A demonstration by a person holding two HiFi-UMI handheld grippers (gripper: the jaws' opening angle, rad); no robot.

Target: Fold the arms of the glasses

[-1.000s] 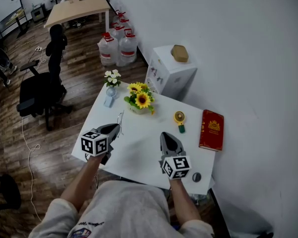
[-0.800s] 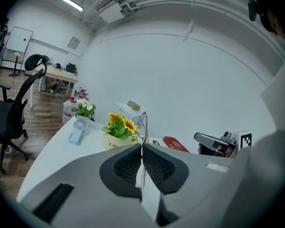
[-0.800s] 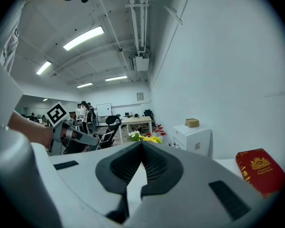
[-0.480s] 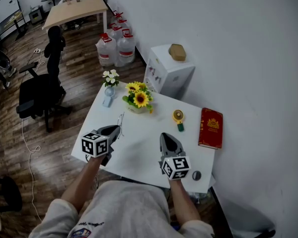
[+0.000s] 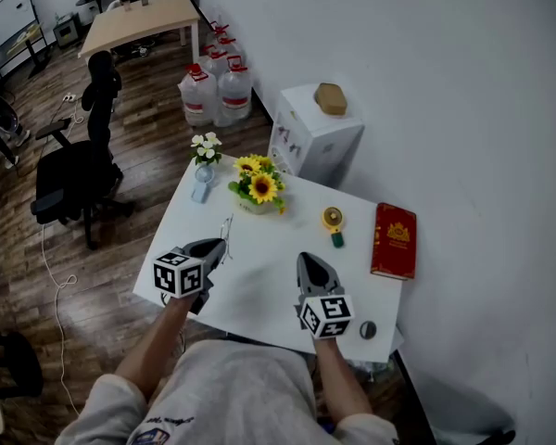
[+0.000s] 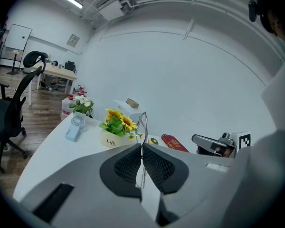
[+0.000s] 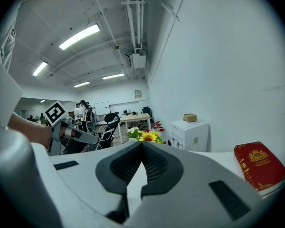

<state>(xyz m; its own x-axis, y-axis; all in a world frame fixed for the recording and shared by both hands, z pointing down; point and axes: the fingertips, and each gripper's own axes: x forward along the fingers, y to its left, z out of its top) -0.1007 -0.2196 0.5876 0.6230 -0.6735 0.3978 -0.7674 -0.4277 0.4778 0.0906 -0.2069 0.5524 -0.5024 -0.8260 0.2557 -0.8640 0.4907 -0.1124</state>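
Pinching the thin wire glasses (image 6: 143,121) between its pads, the left gripper (image 6: 142,146) is clenched on them, and the frame pokes out past its tip toward the sunflower pot (image 5: 259,189) at the back of the white worktop (image 5: 259,267). From the left gripper view the frame shows edge-on, a narrow loop of wire rising up and away from the jaws, so its long run lies roughly along the line the gripper points. From the head view the glasses (image 5: 226,226) are only a faint outline just ahead of the left gripper (image 5: 220,247), over the left half of the worktop.

The right gripper (image 5: 308,263) sits well apart, to the right, with its jaws pressed together on nothing; its own view shows the right gripper (image 7: 142,144) with its pads meeting and no thing between them. It points toward the far side, between the flowers and the red book (image 5: 394,241).

So the glasses lie to the right gripper's left, and I'd judge it the free one to cross over and push an arm inward. Whether either arm is already folded I cannot tell.
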